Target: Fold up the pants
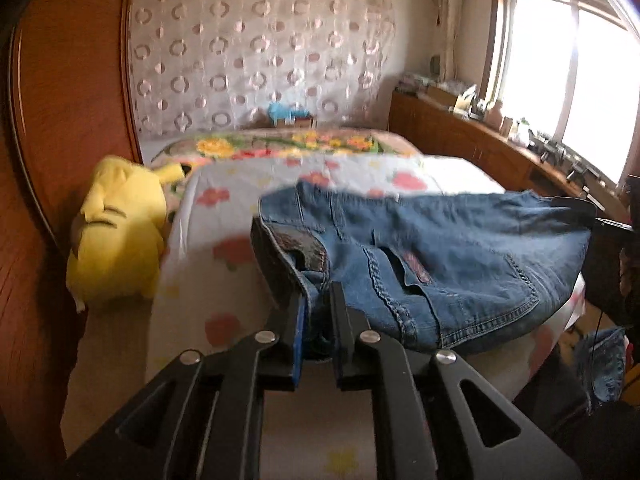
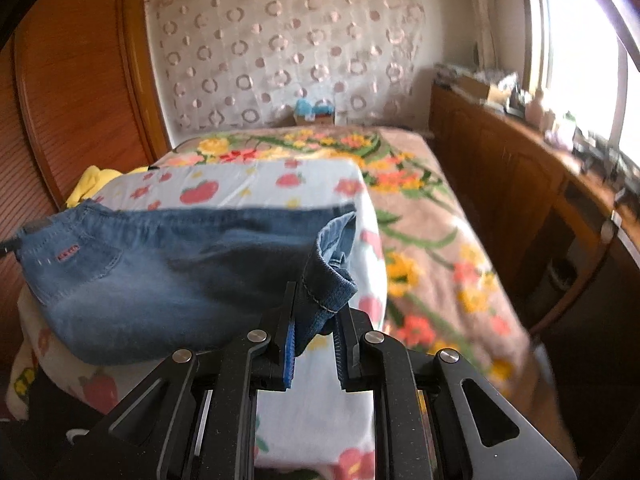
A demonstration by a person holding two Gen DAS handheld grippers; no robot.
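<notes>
1. At the far left we see a wooden wardrobe [image 1: 60, 120] running along the bed's side, its slatted door close to the mattress edge.
2. Wedged between that wood and the bed lies a yellow plush toy [image 1: 116, 236], touching the edge of the white floral sheet [image 1: 224, 216].
3. We hold the left gripper [image 1: 318, 300] with its fingers pinched onto one end of the jeans [image 1: 460, 248]; denim fills the narrow gap between the blue pads, and a pocket and a dark patch sit just beyond the tips.
4. The jeans stretch in a band between our two grippers, lifted above the sheet, with the lower edge sagging toward it. From the right wrist view a small red label on a back pocket shows near the left end of the jeans [image 2: 168, 264].
5. Our right gripper [image 2: 316, 304] pinches the other end, a bunched fold with stitched hem caught between its fingers.
6. Beyond the jeans the sheet is bare up to its far edge, where the flowered brown blanket [image 2: 432, 248] begins; that blanket runs on to the bed's right edge.
7. Right of the bed a narrow floor gap separates it from a wooden cabinet [image 2: 520, 184], whose top is crowded with small items under the bright window [image 1: 580, 80].
8. Behind the bed a curtain with a ring pattern [image 1: 256, 48] covers the wall.
</notes>
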